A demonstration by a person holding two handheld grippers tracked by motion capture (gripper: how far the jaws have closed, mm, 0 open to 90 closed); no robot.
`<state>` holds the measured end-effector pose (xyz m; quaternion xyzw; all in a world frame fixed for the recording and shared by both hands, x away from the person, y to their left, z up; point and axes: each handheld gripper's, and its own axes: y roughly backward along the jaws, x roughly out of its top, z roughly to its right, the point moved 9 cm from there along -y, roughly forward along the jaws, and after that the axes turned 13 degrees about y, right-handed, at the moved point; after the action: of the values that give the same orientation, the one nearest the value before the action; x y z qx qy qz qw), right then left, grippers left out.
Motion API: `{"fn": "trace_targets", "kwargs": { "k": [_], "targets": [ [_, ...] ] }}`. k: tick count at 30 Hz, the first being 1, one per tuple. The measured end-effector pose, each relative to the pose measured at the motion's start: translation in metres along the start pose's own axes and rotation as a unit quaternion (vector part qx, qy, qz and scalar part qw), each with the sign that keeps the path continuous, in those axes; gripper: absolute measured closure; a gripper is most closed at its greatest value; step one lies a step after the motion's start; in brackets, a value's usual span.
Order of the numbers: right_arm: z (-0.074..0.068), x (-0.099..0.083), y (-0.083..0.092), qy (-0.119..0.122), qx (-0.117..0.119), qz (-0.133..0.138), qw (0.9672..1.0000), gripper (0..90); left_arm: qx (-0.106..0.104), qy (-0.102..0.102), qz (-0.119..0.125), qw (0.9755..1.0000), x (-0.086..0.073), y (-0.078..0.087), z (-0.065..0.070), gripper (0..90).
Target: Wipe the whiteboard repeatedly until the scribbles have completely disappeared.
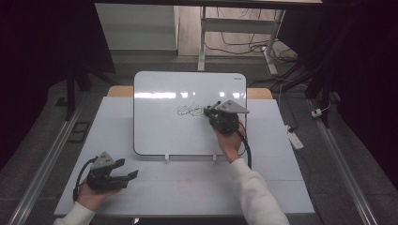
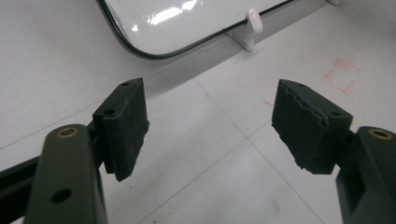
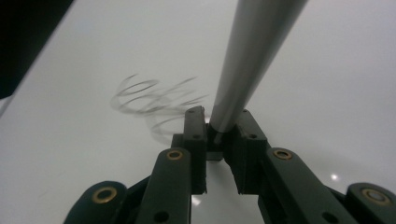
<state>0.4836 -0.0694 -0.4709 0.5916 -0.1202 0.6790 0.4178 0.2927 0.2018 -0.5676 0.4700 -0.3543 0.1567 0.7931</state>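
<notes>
Marker (image 3: 252, 60) clamped in right gripper (image 3: 215, 128) over whiteboard (image 1: 159, 126) by scribble (image 1: 189, 110); left gripper (image 2: 210, 126) open, empty, resting on table (image 1: 187, 187).

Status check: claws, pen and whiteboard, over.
Right claw shut on pen, over whiteboard beside scribble. Left claw open, empty, above table. Nothing in the way.
</notes>
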Motion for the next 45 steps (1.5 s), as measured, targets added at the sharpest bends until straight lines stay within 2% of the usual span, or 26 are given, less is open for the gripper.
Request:
{"fn": "trace_targets", "kwargs": {
  "k": [1,4,6,10,12,13,14,15,18,19,20,21,22,27,29,31,32,33,35,38,39,40,41,42,43,45],
  "targets": [
    [-0.005,0.002,-0.004,0.022,0.005,-0.006,0.9997,77.4,0.001,0.000,-0.001,1.0000,-0.001,-0.001,0.000,27.4],
    [0.018,0.008,-0.002,-0.014,-0.027,0.013,0.9995,77.5,0.001,-0.001,-0.002,1.0000,-0.001,0.000,0.000,27.4],
    [0.022,0.010,-0.003,-0.018,-0.032,0.011,0.9993,77.4,0.000,-0.002,0.001,1.0000,-0.001,0.001,0.001,27.4],
    [-0.011,0.005,-0.008,0.030,0.017,-0.008,0.9994,77.4,0.000,0.000,0.000,1.0000,0.000,0.000,-0.001,27.4],
    [-0.012,0.005,-0.009,0.036,0.017,-0.009,0.9992,77.4,0.000,0.000,-0.001,1.0000,-0.001,0.000,-0.001,27.4],
    [-0.008,0.006,-0.009,0.027,0.014,-0.005,0.9995,77.4,0.000,-0.001,-0.002,1.0000,-0.001,0.000,0.000,27.4],
    [0.011,0.012,-0.007,0.003,-0.013,0.009,0.9999,77.4,0.000,-0.001,-0.001,1.0000,-0.001,0.000,0.000,27.4],
    [0.020,0.015,-0.007,-0.005,-0.024,0.012,0.9996,77.4,0.000,-0.002,0.001,1.0000,-0.001,0.001,0.001,27.4],
    [0.019,0.016,-0.009,-0.006,-0.023,0.009,0.9997,77.4,-0.001,-0.003,0.002,1.0000,0.000,0.001,0.001,27.4],
    [0.003,0.014,-0.011,0.016,0.003,0.001,0.9999,77.4,-0.001,-0.002,-0.001,1.0000,-0.001,0.000,0.000,27.4],
    [0.003,0.014,-0.011,0.016,0.003,0.001,0.9999,77.4,-0.001,-0.002,-0.001,1.0000,-0.001,0.000,0.000,27.4],
    [-0.015,0.009,-0.013,0.052,0.030,-0.010,0.9981,77.4,0.000,0.000,-0.002,1.0000,-0.001,-0.001,-0.001,27.4],
    [-0.015,0.009,-0.013,0.052,0.030,-0.010,0.9981,77.4,0.000,0.000,-0.003,1.0000,-0.001,-0.001,-0.002,27.4],
    [0.014,0.017,-0.012,-0.002,-0.015,0.011,0.9998,77.4,0.000,-0.003,0.000,1.0000,-0.001,0.001,0.001,27.4],
    [0.009,0.017,-0.013,0.008,-0.008,0.008,0.9999,77.4,-0.001,-0.003,0.000,1.0000,-0.001,0.000,0.000,27.4],
    [-0.021,0.007,-0.014,0.048,0.035,-0.013,0.9982,77.4,0.000,-0.001,-0.002,1.0000,-0.001,-0.001,-0.001,27.4],
    [-0.022,0.005,-0.012,0.054,0.034,-0.013,0.9979,77.4,0.000,-0.001,-0.003,1.0000,-0.001,-0.001,-0.002,27.4],
    [-0.022,0.005,-0.012,0.054,0.034,-0.013,0.9979,77.4,0.000,-0.001,-0.003,1.0000,-0.001,-0.001,-0.002,27.4],
    [-0.003,0.003,-0.004,0.022,0.002,0.000,0.9998,77.4,0.000,-0.002,-0.001,1.0000,-0.001,0.000,-0.001,27.4],
    [0.000,0.002,-0.002,0.013,-0.005,0.001,0.9999,77.4,-0.001,-0.004,0.000,1.0000,-0.001,0.000,0.000,27.4],
    [-0.007,0.000,-0.002,0.026,0.004,-0.005,0.9996,77.4,0.000,-0.004,-0.001,1.0000,-0.001,0.000,0.000,27.4],
    [-0.022,-0.003,-0.004,0.062,0.024,-0.018,0.9976,77.4,0.000,-0.003,-0.001,1.0000,-0.001,-0.001,0.000,27.4],
    [-0.022,-0.003,-0.004,0.068,0.023,-0.019,0.9973,77.4,0.000,-0.002,-0.002,1.0000,-0.001,-0.001,-0.001,27.4],
    [-0.022,-0.003,-0.004,0.068,0.023,-0.019,0.9973,77.4,0.000,-0.002,-0.003,1.0000,-0.001,-0.001,-0.001,27.4],
    [-0.008,0.000,-0.002,0.036,0.002,-0.005,0.9993,77.4,0.001,-0.002,-0.003,1.0000,-0.001,-0.001,-0.001,27.4],
    [0.000,0.000,-0.001,0.014,-0.006,0.002,0.9999,77.4,0.001,-0.002,-0.002,1.0000,-0.001,0.000,0.000,27.3]
  ]
}}
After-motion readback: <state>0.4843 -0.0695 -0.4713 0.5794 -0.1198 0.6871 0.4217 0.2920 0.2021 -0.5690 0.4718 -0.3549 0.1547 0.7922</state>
